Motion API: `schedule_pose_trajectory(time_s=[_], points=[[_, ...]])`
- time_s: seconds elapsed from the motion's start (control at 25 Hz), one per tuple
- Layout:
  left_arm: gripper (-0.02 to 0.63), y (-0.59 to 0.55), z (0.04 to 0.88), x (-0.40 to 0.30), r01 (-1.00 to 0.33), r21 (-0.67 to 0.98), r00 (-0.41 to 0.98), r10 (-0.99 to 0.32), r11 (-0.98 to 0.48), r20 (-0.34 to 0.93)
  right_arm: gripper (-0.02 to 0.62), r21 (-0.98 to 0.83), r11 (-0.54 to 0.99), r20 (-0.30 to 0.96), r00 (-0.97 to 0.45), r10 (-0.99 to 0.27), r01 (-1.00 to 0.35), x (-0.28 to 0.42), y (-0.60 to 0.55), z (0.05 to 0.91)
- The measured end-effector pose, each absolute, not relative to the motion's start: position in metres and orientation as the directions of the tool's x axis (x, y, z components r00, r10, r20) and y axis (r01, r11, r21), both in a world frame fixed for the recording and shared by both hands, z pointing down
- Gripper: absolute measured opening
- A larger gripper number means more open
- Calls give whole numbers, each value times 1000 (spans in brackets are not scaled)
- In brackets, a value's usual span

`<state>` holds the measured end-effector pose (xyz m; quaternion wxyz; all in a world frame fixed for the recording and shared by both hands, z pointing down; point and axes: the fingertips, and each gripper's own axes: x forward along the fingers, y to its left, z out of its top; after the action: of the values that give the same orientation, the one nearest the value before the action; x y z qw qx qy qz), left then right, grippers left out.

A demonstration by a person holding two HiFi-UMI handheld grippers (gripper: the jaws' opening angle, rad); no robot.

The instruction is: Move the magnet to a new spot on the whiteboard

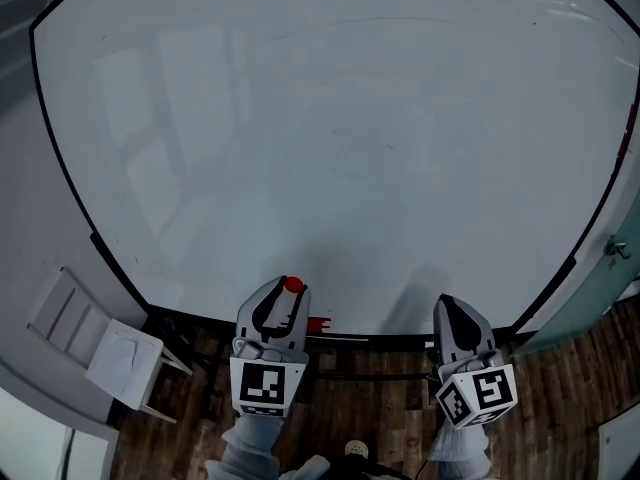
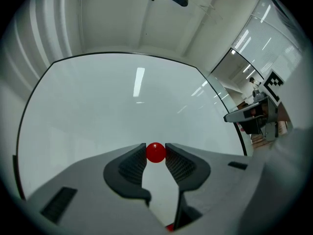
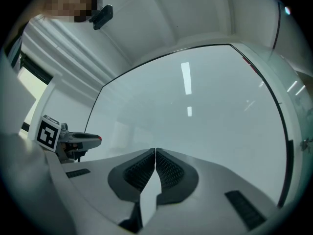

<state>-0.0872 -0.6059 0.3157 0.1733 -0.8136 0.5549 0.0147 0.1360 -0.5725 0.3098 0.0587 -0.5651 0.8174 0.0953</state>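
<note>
**Desk:** What is the left gripper [image 2: 156, 158] doing?

**Photographer:** It holds the magnet [image 2: 156, 152], a small red ball pinched at the very tips of its pads, with the jaws partly closed around it. In the head view that puts the magnet low in the frame, left of centre, in front of the bottom strip of the whiteboard [image 1: 330, 148]. I cannot tell whether it touches the board.

**Desk:** And the other one?

**Photographer:** The right gripper [image 3: 155, 153] has its jaws pressed together with nothing between them. It sits low and right of centre, near the board's bottom edge.

**Desk:** What could go wrong?

**Photographer:** As I judge it, the grip is the weak spot. A round ball caught only at the tips could squirt out under any sideways knock and fall to the floor [image 1: 380, 398]. Brought too near the steel, the magnet might also snap on short of the chosen spot or twist in the pads.

**Desk:** Counts?

**Photographer:** Two grippers, one whiteboard and one magnet in hand. There is also one small red piece [image 1: 318, 323] on the ledge [image 1: 390, 339] below the board, and I cannot make out what it is.
</note>
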Motion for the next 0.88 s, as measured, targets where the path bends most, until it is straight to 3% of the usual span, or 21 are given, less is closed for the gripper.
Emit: schedule_pose_trajectory(time_s=[0.28,0.88], points=[[123,-590,346,-115,-920,-207,365,-918,-332,-153,28,23,334,-155,-333,-930,-942,119,-557,342],[123,-588,368,-144,-930,-183,346,-927,-319,-146,28,-8,391,-111,-388,-915,-920,81,-558,363]])
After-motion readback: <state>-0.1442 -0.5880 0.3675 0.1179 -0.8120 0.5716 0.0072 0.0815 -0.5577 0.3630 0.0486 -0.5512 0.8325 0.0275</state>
